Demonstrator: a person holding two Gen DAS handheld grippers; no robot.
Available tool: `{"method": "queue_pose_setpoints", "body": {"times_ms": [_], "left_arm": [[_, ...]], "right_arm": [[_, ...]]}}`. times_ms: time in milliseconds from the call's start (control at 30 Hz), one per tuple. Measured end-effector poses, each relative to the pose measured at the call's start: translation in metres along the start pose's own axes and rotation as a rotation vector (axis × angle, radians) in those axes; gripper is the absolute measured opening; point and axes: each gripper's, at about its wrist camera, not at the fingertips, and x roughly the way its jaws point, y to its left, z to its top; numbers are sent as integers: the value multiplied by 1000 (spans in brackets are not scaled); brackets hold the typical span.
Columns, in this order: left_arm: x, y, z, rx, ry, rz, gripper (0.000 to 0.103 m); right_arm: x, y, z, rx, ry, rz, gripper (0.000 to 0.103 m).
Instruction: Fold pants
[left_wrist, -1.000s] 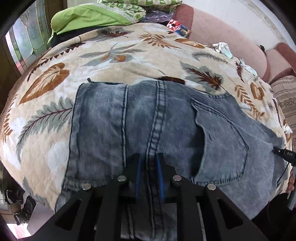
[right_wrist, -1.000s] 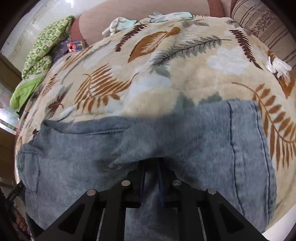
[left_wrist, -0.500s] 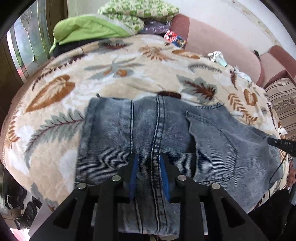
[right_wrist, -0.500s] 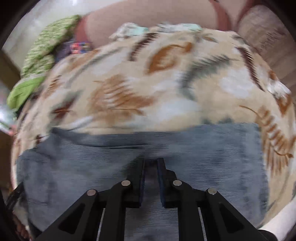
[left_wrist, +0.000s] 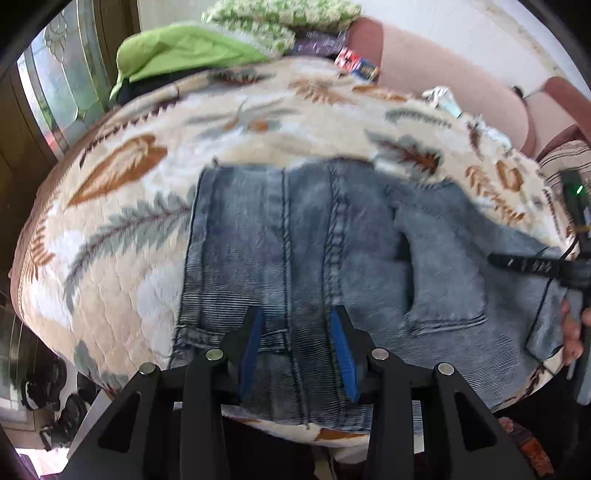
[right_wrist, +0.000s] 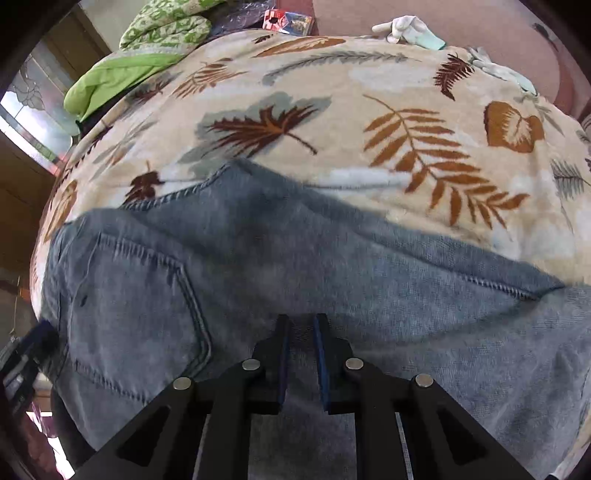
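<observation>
Jeans (left_wrist: 295, 240) flat near blanket (left_wrist: 122, 206) edge, left claw (left_wrist: 295, 325) wide, right claw (right_wrist: 299, 328) narrow, gripping nothing visible.

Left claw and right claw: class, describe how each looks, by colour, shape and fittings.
Left claw: black angular frame, triangular cut-outs, round silver bolts, blue pads inside both fingers. Right claw: the same build, darker blue pads.

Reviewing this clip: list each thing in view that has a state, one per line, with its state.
Jeans: lying flat on the blanket, back pocket up, folded lengthwise.
Left tongs: open, fingers either side of the seam near the waistband.
Right tongs: narrowly apart over the denim; whether they pinch fabric is unclear.
Leaf-print blanket: spread out beneath the jeans.
Green cloth: bunched at the blanket's far edge.
</observation>
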Motion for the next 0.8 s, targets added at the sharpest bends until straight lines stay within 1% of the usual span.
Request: {"method": "queue_pose_setpoints", "body": {"times_ms": [133,300,333,400,467,533,600,700,767,800], "left_arm": [[6,4,-3,-16,-3,-5,45],[1,10,-5,-23,-2,-14,45],[-2,11,-6,-26,-5,-12,45],[-7,13,-5,-28,-14,-11,45],[-13,15,-5,-35,-26,-12,45],[-16,15,-4,-43,-33,-7,45],[-18,18,-4,-53,-38,5,45],[-17,22,-5,-63,-30,17,45],[-12,24,-7,-70,-9,23,45],[-9,25,-7,-73,-1,22,45]], "right_arm": [[12,-3,15,12,-3,-8,16],[16,8,31,18,11,-51,15],[14,11,35,22,6,-42,17],[4,22,40,18,-25,9,17],[-6,42,46,-29,-60,46,17],[-10,63,49,-84,-69,83,17],[-5,86,50,-137,-55,111,17],[8,109,47,-178,-23,130,17],[18,120,43,-193,1,129,17],[22,125,41,-202,7,114,17]]}}
